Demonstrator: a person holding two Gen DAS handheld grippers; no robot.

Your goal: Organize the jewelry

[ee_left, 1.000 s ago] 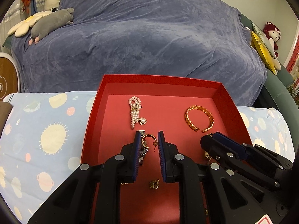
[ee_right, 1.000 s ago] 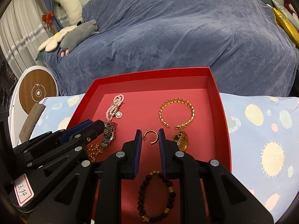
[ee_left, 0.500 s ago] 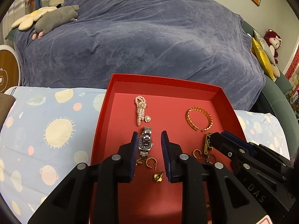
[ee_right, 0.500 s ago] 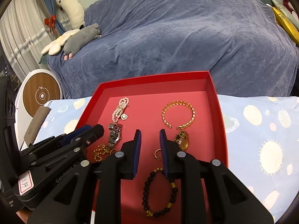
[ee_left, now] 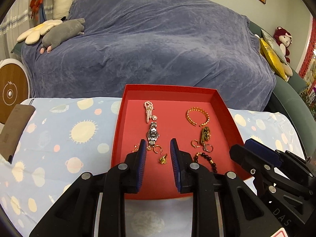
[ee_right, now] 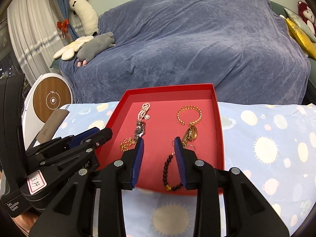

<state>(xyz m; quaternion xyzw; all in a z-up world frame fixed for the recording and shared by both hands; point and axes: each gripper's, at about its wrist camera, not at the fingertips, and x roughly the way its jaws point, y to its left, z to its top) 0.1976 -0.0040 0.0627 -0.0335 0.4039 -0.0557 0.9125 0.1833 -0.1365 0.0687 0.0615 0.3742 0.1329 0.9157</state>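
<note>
Now that both grippers have drawn back toward the near edge of the red tray (ee_left: 118, 122), we see more of it than a second ago, when each pair of fingers framed a small gold hoop earring (ee_left: 158, 148) low over the tray floor. Our left gripper (ee_left: 158, 154) hangs wide and holds nothing; our right gripper (ee_right: 158, 154) is likewise wide and carries nothing. The hoop now lies free on the floor just near of the silver wristwatch (ee_left: 152, 134), so we judge the placing done.

The pieces sit in two rough columns. On the left, the pearl bracelet (ee_left: 149, 111) lies farthest, the watch near of it, then the hoop and a small gold charm (ee_left: 163, 159). On the right, the gold chain bangle (ee_left: 197, 116) is farthest, a gold watch (ee_left: 206, 136) near of it, with two small rings (ee_left: 195, 143) beside it and a dark bead bracelet (ee_left: 207, 161) nearest. A tangle of gold chain (ee_right: 126, 144) rests near the left wall.

We judge that loose chain to be what most needs tidying next.
</note>
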